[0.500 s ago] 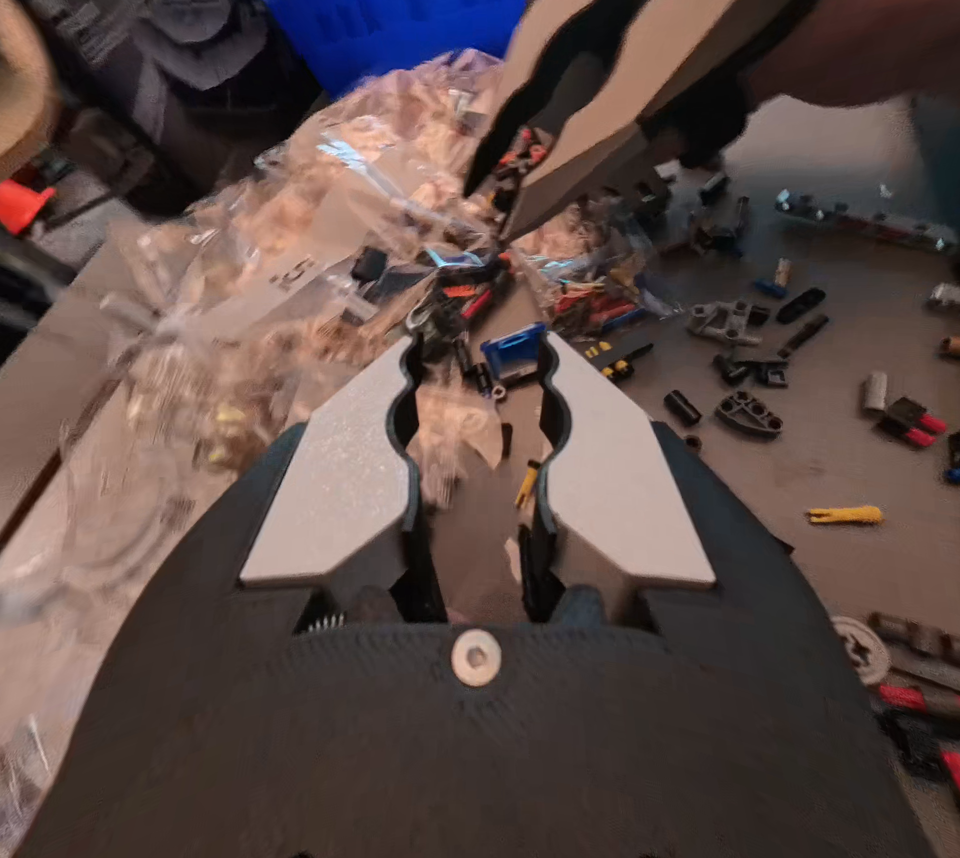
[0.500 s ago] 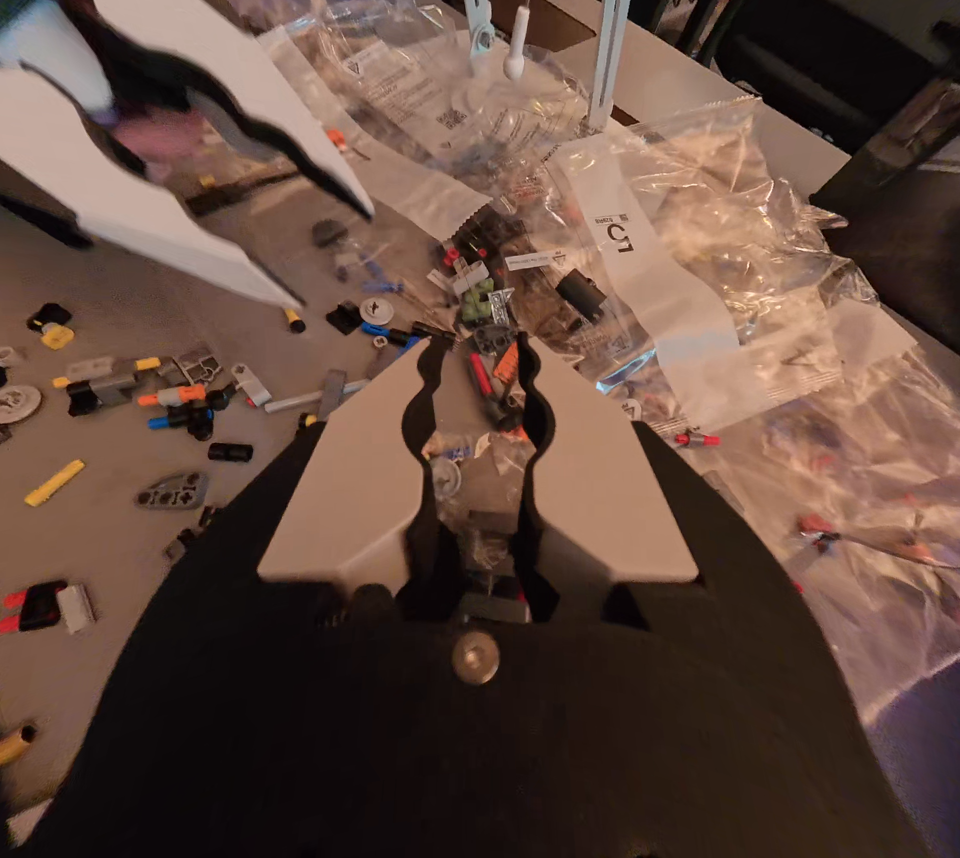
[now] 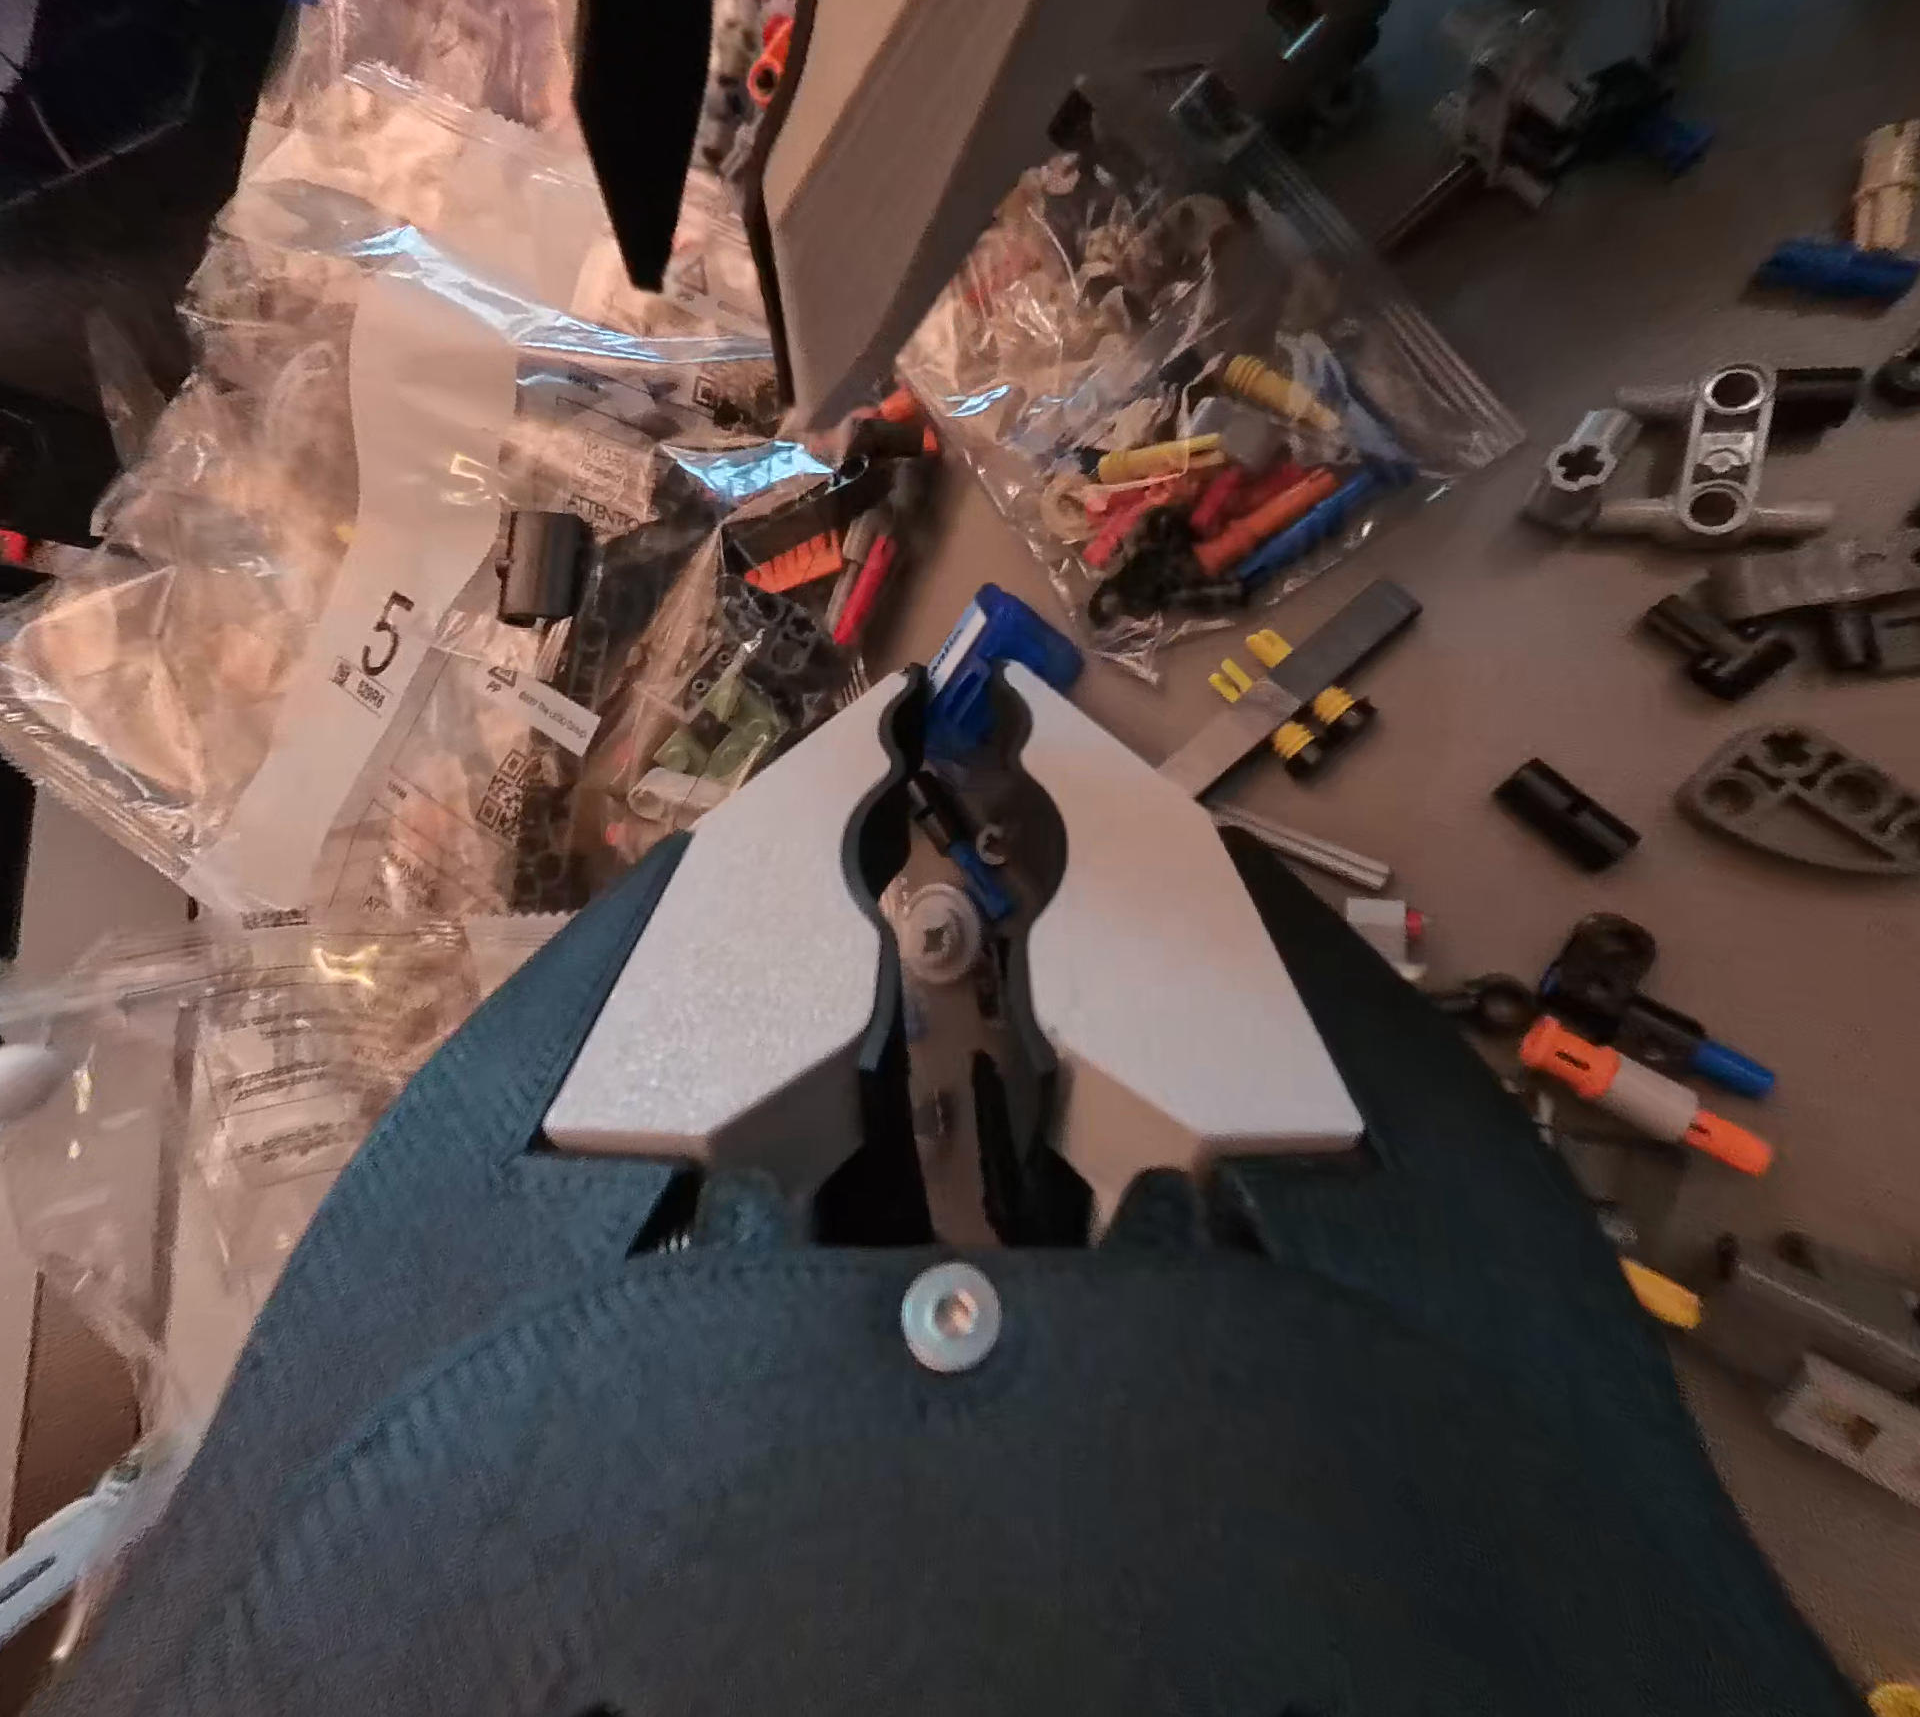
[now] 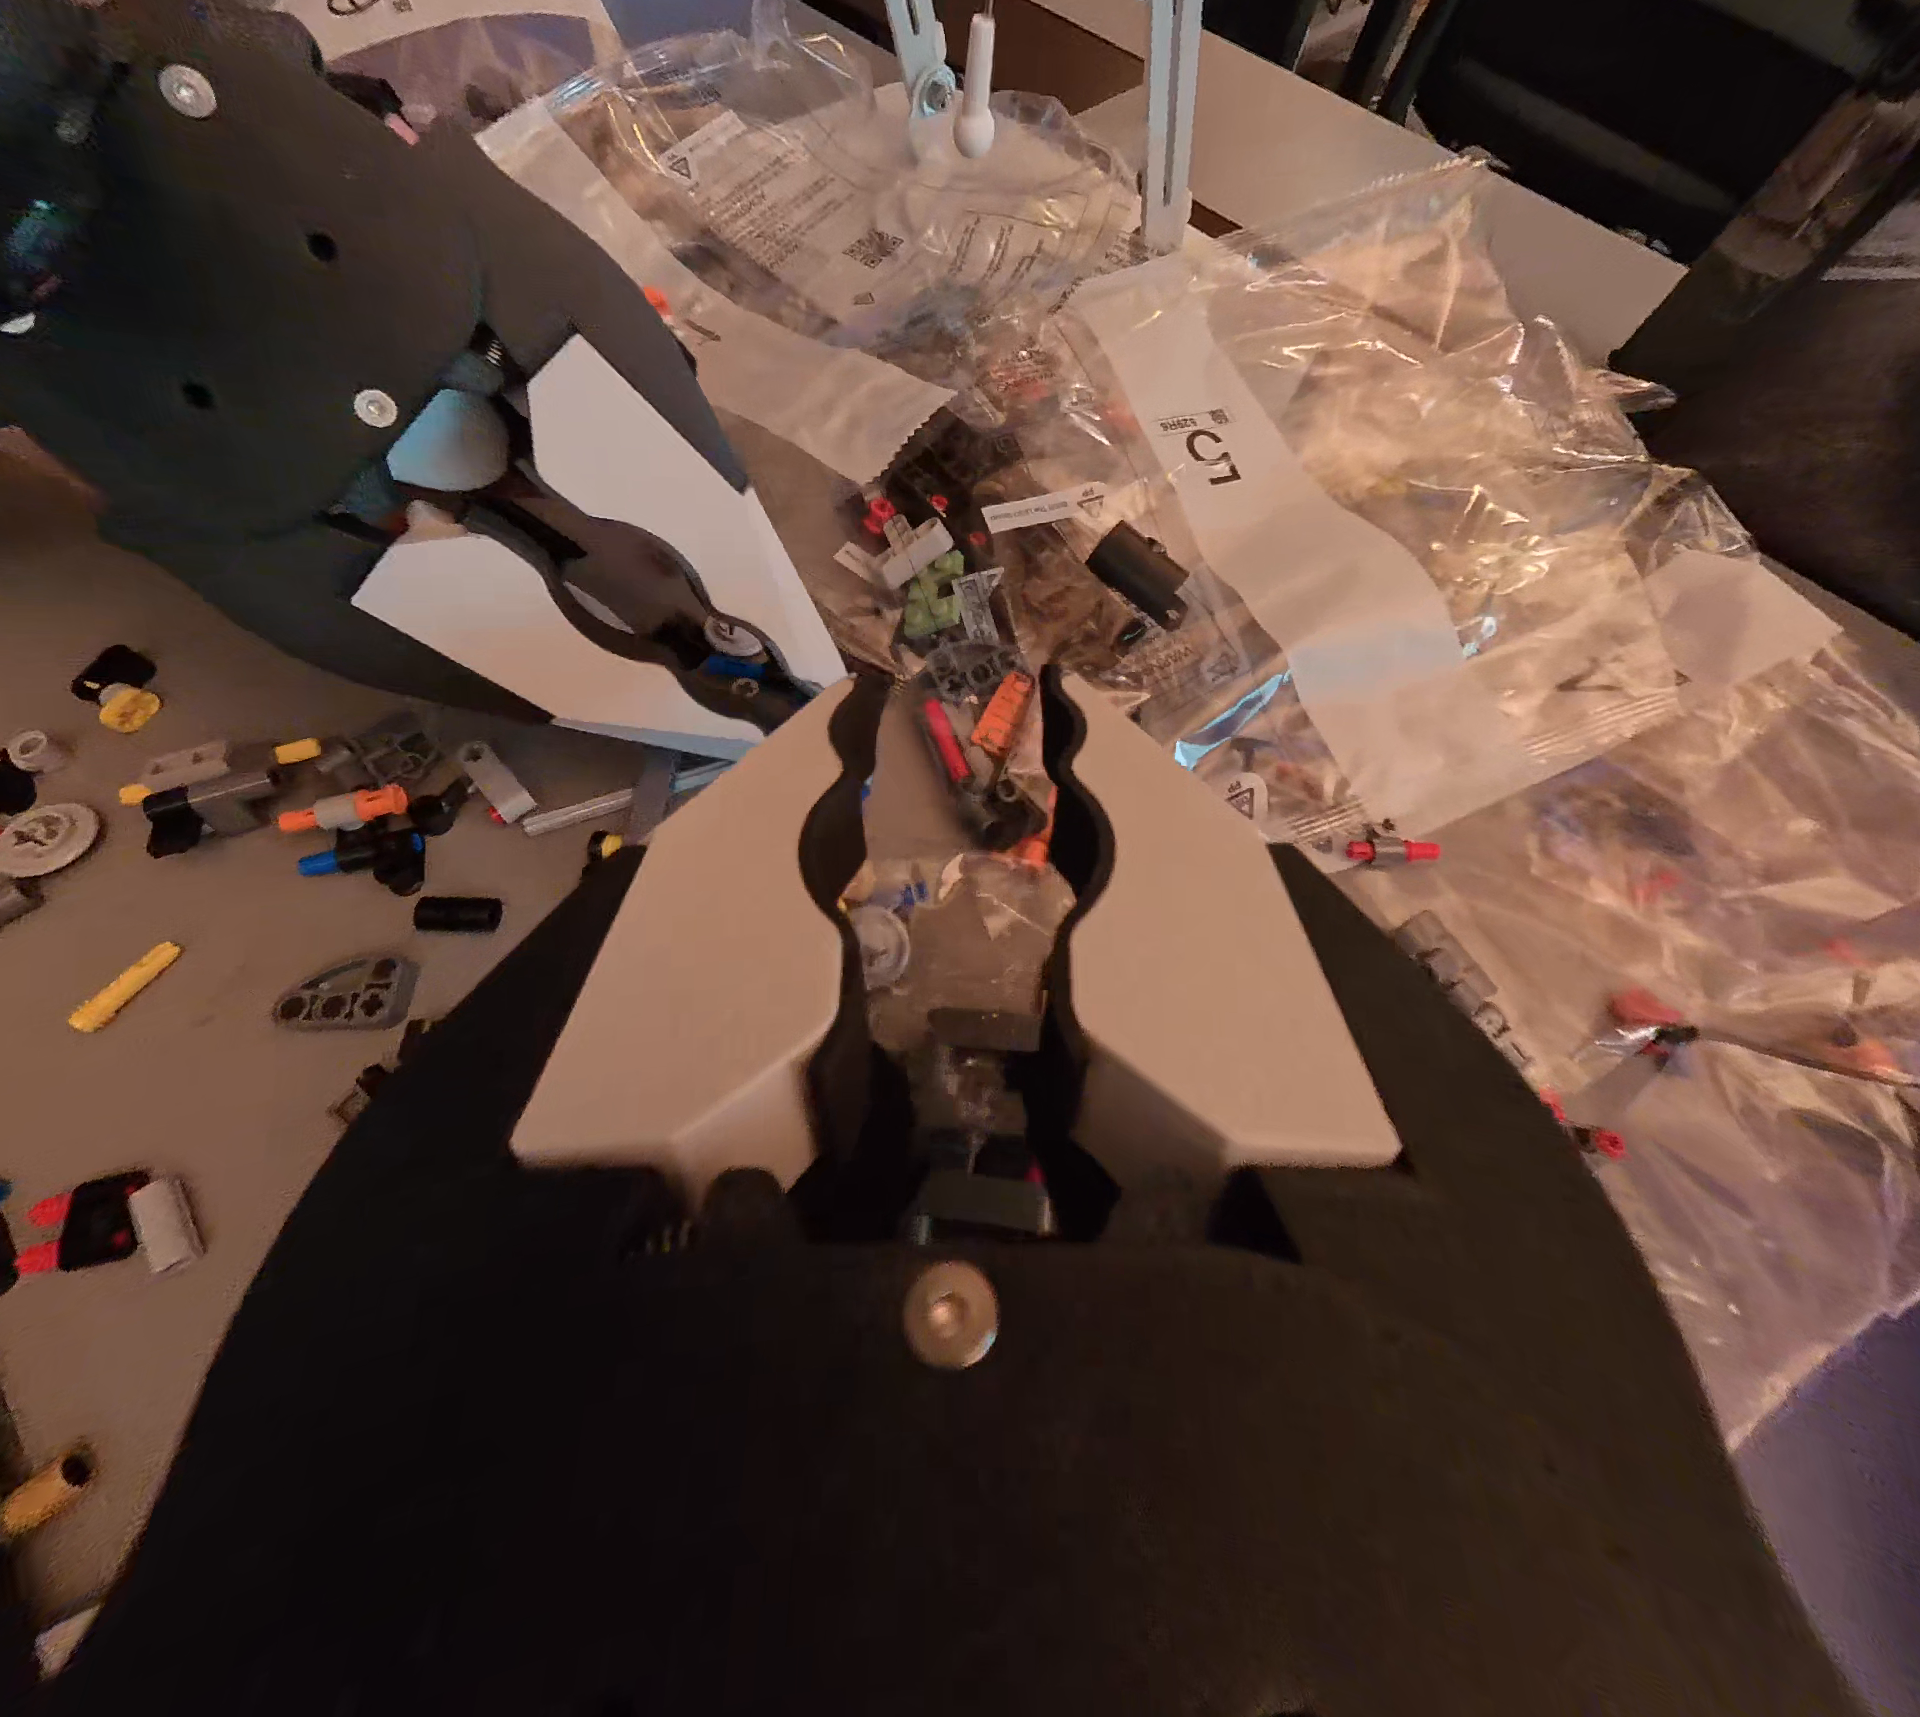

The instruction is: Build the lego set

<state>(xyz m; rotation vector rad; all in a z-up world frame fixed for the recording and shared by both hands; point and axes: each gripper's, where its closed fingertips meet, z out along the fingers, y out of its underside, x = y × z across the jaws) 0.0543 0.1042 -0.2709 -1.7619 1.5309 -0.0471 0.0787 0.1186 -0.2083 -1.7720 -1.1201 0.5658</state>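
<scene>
The left claw point(image 3: 951, 711) is nearly shut on a blue lego piece point(image 3: 992, 644) that pokes out past its tips, low over the bench point(image 3: 1558, 732). The right claw point(image 4: 956, 691) stands narrowly open, gripping nothing, above a clear bag point(image 4: 1039, 607) of small black, orange and green parts (a second bag point(image 3: 1195, 462) holds red, yellow and blue pins). Loose pieces point(image 4: 343, 810) lie scattered beyond.

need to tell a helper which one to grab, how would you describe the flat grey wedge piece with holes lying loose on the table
Start at the left gripper and look right, past the plastic bags, onto the bare table. The grey wedge plate lies flat just beyond a short black tube; it alone is a rounded, tapering plate pierced with holes.
</scene>
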